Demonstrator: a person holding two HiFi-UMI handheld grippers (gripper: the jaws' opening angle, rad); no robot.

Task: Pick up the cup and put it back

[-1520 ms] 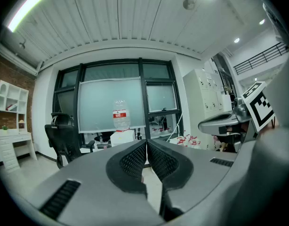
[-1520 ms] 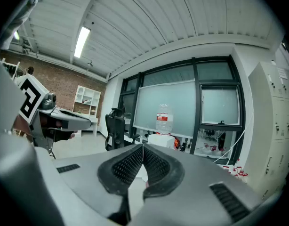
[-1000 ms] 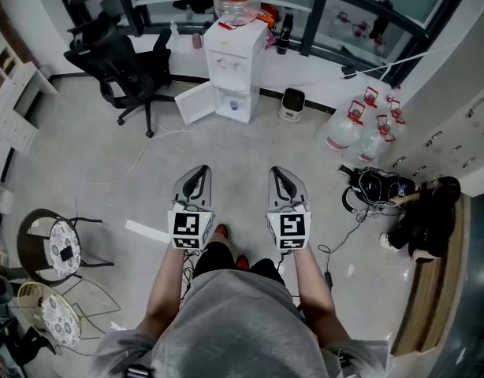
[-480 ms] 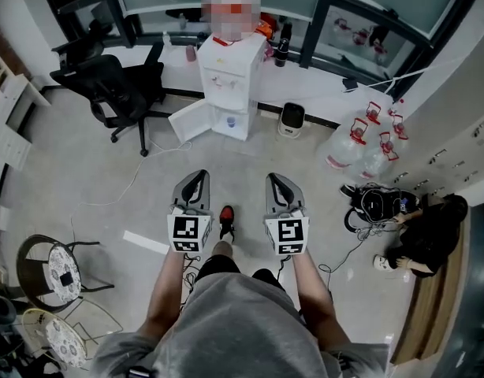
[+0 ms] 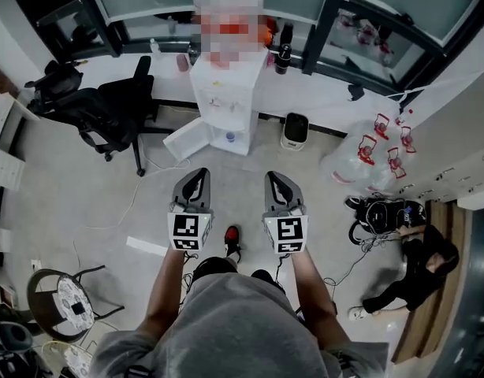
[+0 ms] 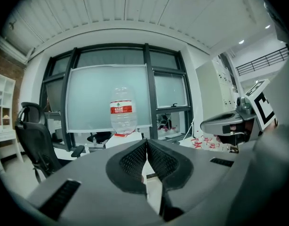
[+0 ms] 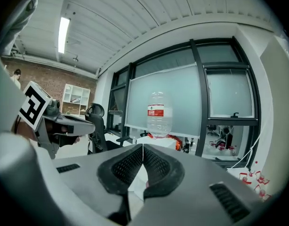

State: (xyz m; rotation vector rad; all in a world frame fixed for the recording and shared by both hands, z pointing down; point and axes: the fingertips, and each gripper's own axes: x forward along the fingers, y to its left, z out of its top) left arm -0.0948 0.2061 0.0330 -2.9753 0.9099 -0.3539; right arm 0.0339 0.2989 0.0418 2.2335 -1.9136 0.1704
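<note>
A white counter [image 5: 329, 93] runs under the far windows. A water dispenser [image 5: 222, 101] stands against it, with an office chair [image 5: 108, 109] to its left. Near, the left gripper [image 5: 196, 173] and right gripper [image 5: 275, 177] are side by side, both with jaws pressed together and empty. The small pink cup [image 5: 181, 61] sits on the far counter, just left of the dispenser.

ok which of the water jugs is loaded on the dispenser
The red-labelled jug, neck-down on top of the white dispenser. The other jugs, with red handles, sit on the floor off to one side.
</note>
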